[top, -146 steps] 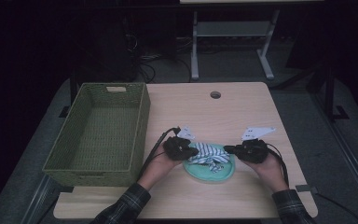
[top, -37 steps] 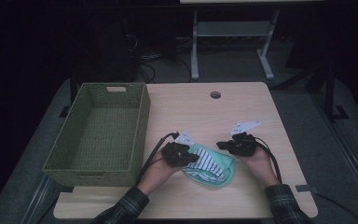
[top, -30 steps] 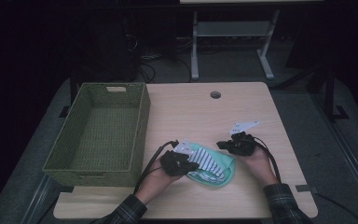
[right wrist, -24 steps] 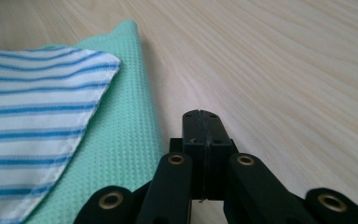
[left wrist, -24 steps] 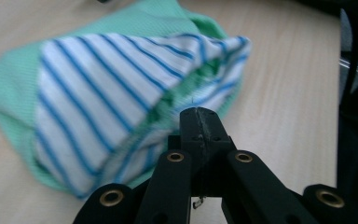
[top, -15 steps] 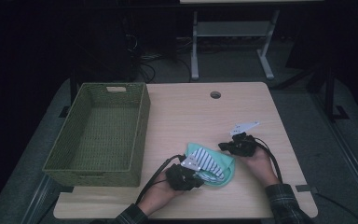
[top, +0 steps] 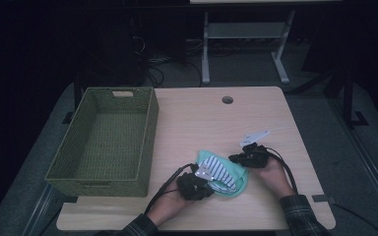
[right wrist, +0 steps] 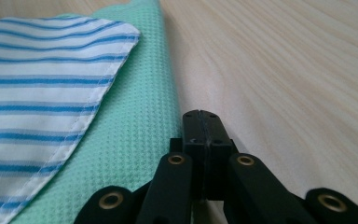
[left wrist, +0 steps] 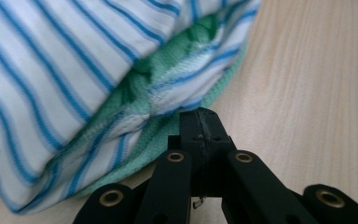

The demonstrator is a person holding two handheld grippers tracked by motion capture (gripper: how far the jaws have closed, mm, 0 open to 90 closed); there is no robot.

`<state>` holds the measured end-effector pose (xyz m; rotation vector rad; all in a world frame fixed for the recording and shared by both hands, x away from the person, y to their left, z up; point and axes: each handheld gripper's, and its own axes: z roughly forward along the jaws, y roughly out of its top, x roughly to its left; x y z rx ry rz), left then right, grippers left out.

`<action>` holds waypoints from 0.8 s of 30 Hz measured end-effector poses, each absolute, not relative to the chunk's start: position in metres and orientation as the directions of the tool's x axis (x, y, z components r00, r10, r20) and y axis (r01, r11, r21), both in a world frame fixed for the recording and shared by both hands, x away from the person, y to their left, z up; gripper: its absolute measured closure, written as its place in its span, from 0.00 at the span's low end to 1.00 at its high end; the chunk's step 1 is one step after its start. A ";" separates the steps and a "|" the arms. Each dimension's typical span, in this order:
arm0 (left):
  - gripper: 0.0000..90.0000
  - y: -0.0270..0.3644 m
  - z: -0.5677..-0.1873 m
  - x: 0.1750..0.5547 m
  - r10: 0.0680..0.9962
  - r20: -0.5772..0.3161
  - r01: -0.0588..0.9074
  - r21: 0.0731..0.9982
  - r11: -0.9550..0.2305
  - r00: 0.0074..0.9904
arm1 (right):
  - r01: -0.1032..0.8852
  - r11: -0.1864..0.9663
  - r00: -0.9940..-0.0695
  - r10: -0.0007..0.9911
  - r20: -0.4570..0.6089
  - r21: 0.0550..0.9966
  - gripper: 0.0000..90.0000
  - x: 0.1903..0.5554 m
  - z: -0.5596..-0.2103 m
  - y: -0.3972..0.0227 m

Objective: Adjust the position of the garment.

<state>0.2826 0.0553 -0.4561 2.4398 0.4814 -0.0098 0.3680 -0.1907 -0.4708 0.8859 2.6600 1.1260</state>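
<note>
Near the light wooden desk's [top: 256, 118] front edge lies a mint-green waffle-weave cloth [right wrist: 135, 140] with a white, blue-striped cloth [top: 220, 170] folded over it. The left gripper [top: 203, 178] and right gripper [top: 236, 159] both have jaws pressed together, pinching nothing. Pushing with 2 closed tips could bunch the fold apart. The green woven basket [top: 142, 142] stands by the left edge.

A light wooden table [top: 202, 118] stands on grey floor [top: 349, 162] in a dark room.
</note>
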 end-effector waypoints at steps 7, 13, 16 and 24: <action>0.99 0.063 -0.454 0.289 0.363 -0.112 0.354 0.601 -0.717 0.925 | 0.467 0.554 -0.826 0.551 0.117 0.689 1.00 0.361 -0.469 -0.195; 0.99 0.067 -0.454 0.294 0.388 -0.110 0.373 0.597 -0.710 0.915 | 0.477 0.556 -0.827 0.547 0.133 0.681 1.00 0.351 -0.466 -0.199; 0.99 0.070 -0.453 0.298 0.392 -0.100 0.371 0.593 -0.714 0.914 | 0.474 0.565 -0.831 0.540 0.132 0.675 1.00 0.347 -0.466 -0.201; 0.99 0.078 -0.451 0.306 0.422 -0.087 0.386 0.597 -0.703 0.903 | 0.478 0.576 -0.832 0.538 0.133 0.663 1.00 0.338 -0.466 -0.204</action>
